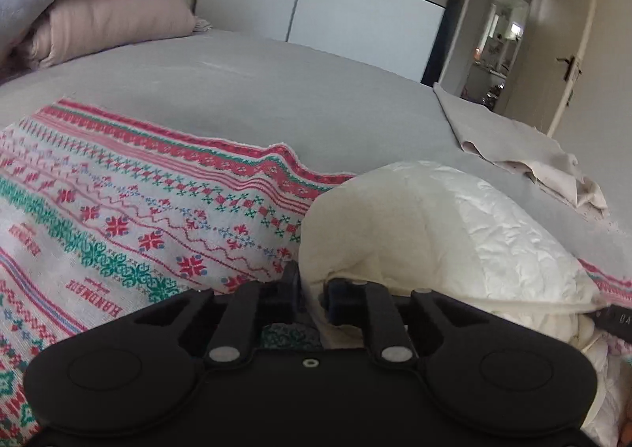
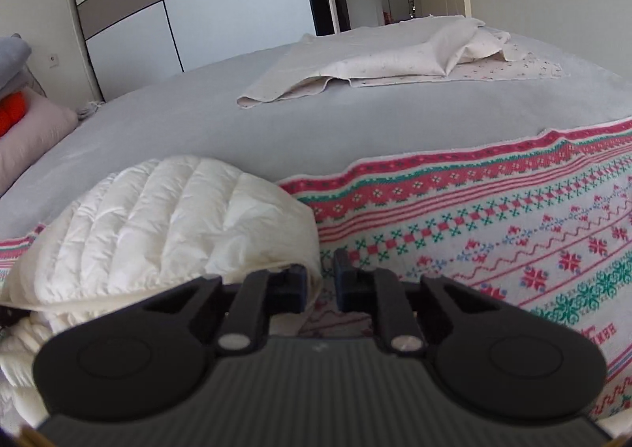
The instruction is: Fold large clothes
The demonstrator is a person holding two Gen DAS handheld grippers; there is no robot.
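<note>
Left gripper (image 1: 312,289) jaws pinching white quilted jacket (image 1: 434,233), right gripper (image 2: 320,281) jaws likewise

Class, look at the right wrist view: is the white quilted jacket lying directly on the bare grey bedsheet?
No: the jacket rests on the patterned blanket, whose red border shows on both sides of it.

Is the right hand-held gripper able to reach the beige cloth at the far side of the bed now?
Probably not at once: the right hand-held gripper is at the white quilted jacket. Only bare bed lies before the beige cloth.
</note>
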